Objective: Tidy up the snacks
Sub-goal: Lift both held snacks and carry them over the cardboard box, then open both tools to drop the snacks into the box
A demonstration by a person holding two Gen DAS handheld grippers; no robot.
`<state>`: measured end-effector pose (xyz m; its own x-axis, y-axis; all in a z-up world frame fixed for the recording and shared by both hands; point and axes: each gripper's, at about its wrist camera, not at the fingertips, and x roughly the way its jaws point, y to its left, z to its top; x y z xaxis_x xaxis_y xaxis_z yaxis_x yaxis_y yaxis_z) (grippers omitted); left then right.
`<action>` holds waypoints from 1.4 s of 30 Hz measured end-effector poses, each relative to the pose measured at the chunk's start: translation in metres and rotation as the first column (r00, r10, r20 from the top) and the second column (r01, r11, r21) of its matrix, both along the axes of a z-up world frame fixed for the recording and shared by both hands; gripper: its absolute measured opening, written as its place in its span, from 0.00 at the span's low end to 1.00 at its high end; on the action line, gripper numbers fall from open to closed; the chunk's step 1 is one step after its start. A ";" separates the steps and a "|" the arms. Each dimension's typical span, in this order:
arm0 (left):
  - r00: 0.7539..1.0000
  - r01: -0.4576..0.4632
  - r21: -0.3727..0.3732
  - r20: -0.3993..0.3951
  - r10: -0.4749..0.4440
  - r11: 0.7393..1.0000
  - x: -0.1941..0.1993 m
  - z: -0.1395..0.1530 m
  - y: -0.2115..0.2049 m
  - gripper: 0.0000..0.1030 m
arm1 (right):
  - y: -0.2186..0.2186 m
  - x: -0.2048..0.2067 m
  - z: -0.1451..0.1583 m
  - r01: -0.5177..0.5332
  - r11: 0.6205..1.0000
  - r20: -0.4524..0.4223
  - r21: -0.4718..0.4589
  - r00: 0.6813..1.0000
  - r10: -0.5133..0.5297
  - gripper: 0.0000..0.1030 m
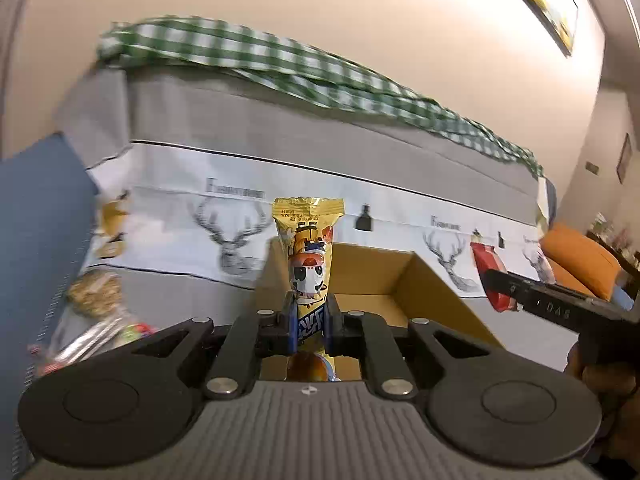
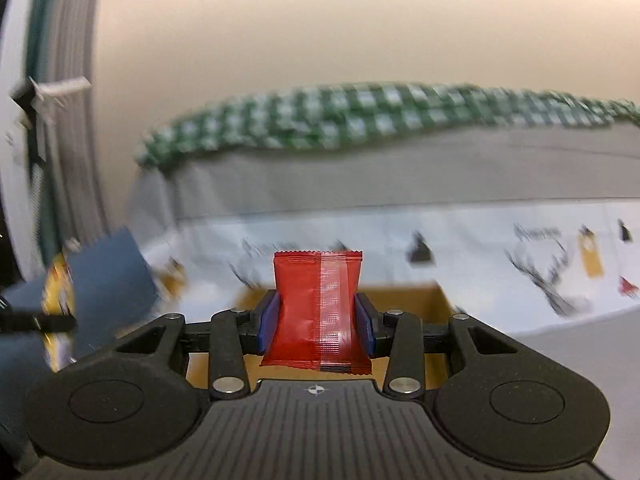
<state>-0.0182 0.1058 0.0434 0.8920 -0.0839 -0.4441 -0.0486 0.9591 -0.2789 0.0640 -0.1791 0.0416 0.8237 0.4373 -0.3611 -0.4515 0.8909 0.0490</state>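
Observation:
My left gripper (image 1: 309,322) is shut on a yellow snack packet (image 1: 308,256) with a cartoon face, held upright above an open cardboard box (image 1: 420,280). My right gripper (image 2: 316,322) is shut on a red snack packet (image 2: 316,308), also held above the box (image 2: 404,296). The right gripper and its red packet (image 1: 490,270) show at the right of the left wrist view, over the box's right wall. The left gripper's yellow packet (image 2: 58,296) shows blurred at the left edge of the right wrist view.
The box sits on a grey sofa (image 1: 240,120) with a deer-print cover (image 1: 232,236). A green checked cloth (image 1: 280,64) lies along the backrest. More loose snacks (image 1: 96,308) lie left of the box by a blue cushion (image 1: 36,220). An orange cushion (image 1: 580,260) lies at the right.

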 end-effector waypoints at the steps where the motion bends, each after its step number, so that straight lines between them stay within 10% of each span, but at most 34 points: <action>1: 1.000 0.015 0.004 0.000 -0.015 1.000 0.009 0.003 -0.007 0.12 | -0.005 0.001 -0.001 0.017 1.000 0.003 -0.004 1.000 -0.017 0.41; 16: 0.992 0.108 0.044 -0.078 -0.104 0.993 0.070 -0.043 -0.061 0.12 | -0.015 0.037 -0.043 0.156 0.951 -0.192 -0.268 0.958 -0.211 0.41; 35: 0.988 0.133 0.040 -0.088 -0.130 0.990 0.075 -0.048 -0.070 0.13 | 0.005 0.051 -0.054 0.155 0.918 -0.268 -0.366 0.927 -0.264 0.41; 38: 0.987 0.125 0.066 -0.114 -0.117 0.990 0.077 -0.050 -0.074 0.40 | 0.005 0.051 -0.053 0.170 0.913 -0.251 -0.370 0.928 -0.275 0.50; 39: 0.988 0.109 0.076 -0.117 -0.100 0.991 0.077 -0.051 -0.075 0.56 | 0.005 0.051 -0.051 0.178 0.912 -0.243 -0.370 0.929 -0.280 0.67; 42: 0.990 0.089 0.083 -0.118 -0.079 0.993 0.078 -0.051 -0.073 0.57 | 0.005 0.048 -0.049 0.173 0.920 -0.229 -0.353 0.937 -0.264 0.75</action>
<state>0.0598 0.0325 -0.0080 0.8261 -0.1128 -0.5521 0.0064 0.9816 -0.1910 0.1118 -0.1742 -0.0070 0.7377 0.0794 -0.6704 -0.2539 0.9528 -0.1666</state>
